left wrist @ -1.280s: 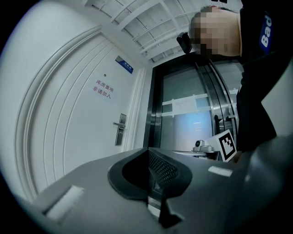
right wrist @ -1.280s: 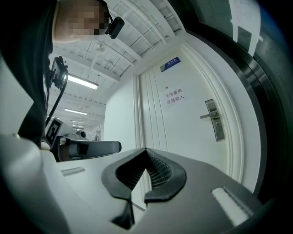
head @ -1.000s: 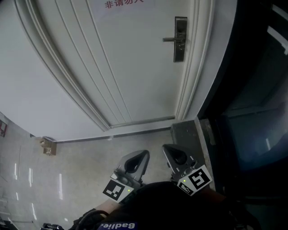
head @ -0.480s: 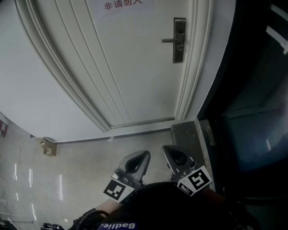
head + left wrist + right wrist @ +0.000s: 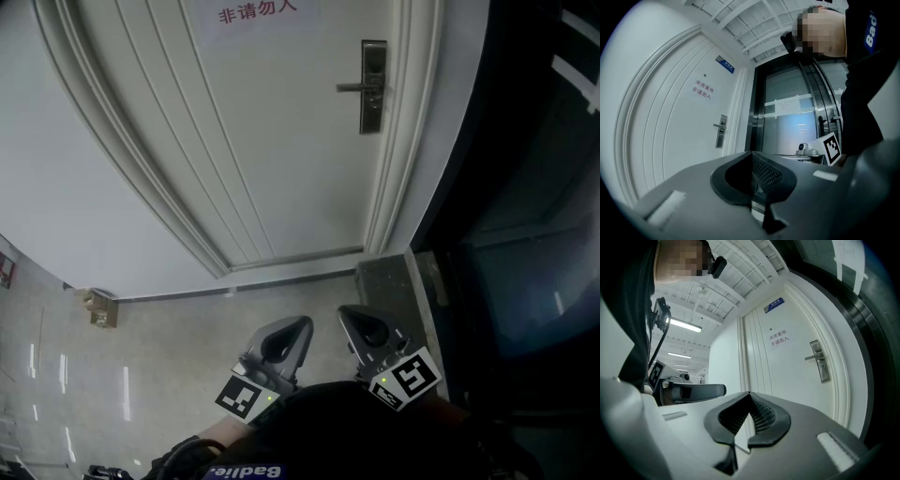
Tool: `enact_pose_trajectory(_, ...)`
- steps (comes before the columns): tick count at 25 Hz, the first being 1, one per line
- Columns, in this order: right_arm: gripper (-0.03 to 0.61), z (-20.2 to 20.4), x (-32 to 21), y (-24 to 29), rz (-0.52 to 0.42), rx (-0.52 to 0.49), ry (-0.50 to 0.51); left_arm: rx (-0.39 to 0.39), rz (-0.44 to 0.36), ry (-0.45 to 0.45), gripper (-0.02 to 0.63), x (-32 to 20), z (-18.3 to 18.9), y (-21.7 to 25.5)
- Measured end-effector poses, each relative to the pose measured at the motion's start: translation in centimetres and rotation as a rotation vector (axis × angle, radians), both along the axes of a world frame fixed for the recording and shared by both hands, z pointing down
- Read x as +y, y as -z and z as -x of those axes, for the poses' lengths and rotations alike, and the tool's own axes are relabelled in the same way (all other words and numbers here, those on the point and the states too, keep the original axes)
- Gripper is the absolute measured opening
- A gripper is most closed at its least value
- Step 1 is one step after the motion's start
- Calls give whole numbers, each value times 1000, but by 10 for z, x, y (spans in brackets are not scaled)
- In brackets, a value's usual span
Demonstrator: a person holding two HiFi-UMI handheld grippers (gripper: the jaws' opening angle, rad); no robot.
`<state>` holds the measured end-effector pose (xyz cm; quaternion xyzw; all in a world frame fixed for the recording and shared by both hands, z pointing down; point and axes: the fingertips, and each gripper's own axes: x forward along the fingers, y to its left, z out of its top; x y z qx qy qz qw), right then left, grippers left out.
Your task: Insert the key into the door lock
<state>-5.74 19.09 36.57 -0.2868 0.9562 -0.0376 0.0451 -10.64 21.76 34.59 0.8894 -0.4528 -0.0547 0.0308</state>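
The white door [image 5: 262, 150] stands shut ahead of me, with its steel lock plate and lever handle [image 5: 373, 84] near its right edge. The lock [image 5: 721, 131] shows far off in the left gripper view, and the same lock [image 5: 820, 363] in the right gripper view. Both grippers are held low, close to my body and well short of the door. The left gripper [image 5: 305, 322] has its jaws together, and so does the right gripper [image 5: 345, 307]. Nothing sticks out past either tip. I see no key in any view.
A red-lettered notice [image 5: 255, 11] hangs on the door. To the right stands a dark glass and metal frame [image 5: 525, 234] with a grey base block [image 5: 389, 277] at the door's foot. A small brown fitting [image 5: 97, 305] sits low at the left, on the pale tiled floor [image 5: 169, 328].
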Motion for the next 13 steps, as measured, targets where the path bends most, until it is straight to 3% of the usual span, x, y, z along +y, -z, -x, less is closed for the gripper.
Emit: enact_pose_trajectory(13,1,1,-3,1,1,-4,-5,-1,-1,-8,12,-3,0,-1)
